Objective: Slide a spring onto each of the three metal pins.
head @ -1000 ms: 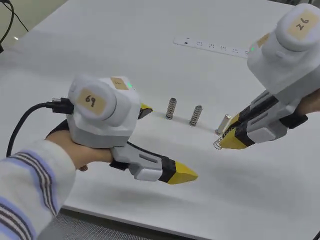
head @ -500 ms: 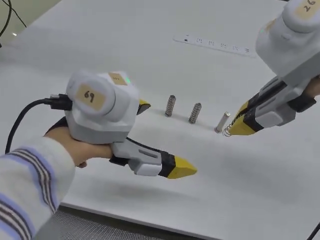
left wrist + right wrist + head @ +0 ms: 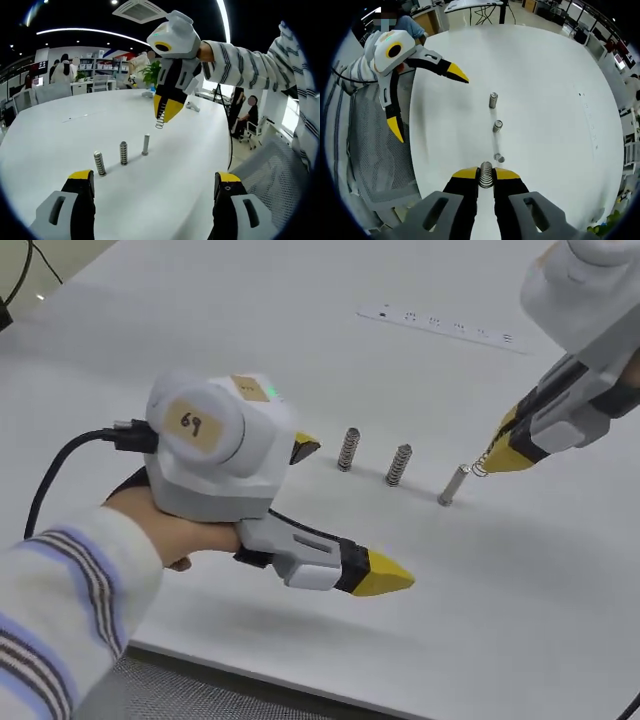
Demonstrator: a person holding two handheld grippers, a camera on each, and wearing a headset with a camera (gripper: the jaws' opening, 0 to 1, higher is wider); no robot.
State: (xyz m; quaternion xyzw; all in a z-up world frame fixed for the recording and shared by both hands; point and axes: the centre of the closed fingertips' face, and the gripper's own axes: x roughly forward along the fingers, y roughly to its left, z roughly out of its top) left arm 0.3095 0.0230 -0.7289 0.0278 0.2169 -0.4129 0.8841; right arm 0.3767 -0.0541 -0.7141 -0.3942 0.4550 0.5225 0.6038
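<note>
**Last spring poised over the bare pin**

The right gripper [image 3: 486, 176] is clamped on a small spring [image 3: 486, 181]. Its yellow tips pinch the coil from both sides at the bottom centre of the right gripper view. In the head view the spring hangs from those tips at the right of the frame, just above and beside the top of the bare pin [image 3: 452, 486]. It appears to be apart from the pin, not yet threaded on. To the left of the bare pin stand the middle pin [image 3: 399, 465] and the far-left pin [image 3: 348, 449], each already wearing a spring. All three stand in a row on the white table [image 3: 200, 320].

The spring looks light and made of thin wire, so it probably flexes and squashes easily. If pinched too hard it could bend or pop out of the tips. A side hold near its upper end suits it, since that leaves the lower opening free to meet the stiff pin.

The right gripper reaches in from the upper right of the head view, angled down and to the left. The left gripper [image 3: 348, 512] sits at lower left in a hand with a striped sleeve. Its jaws are spread wide and hold nothing, and a black cable [image 3: 60, 470] trails off to the left.
</note>
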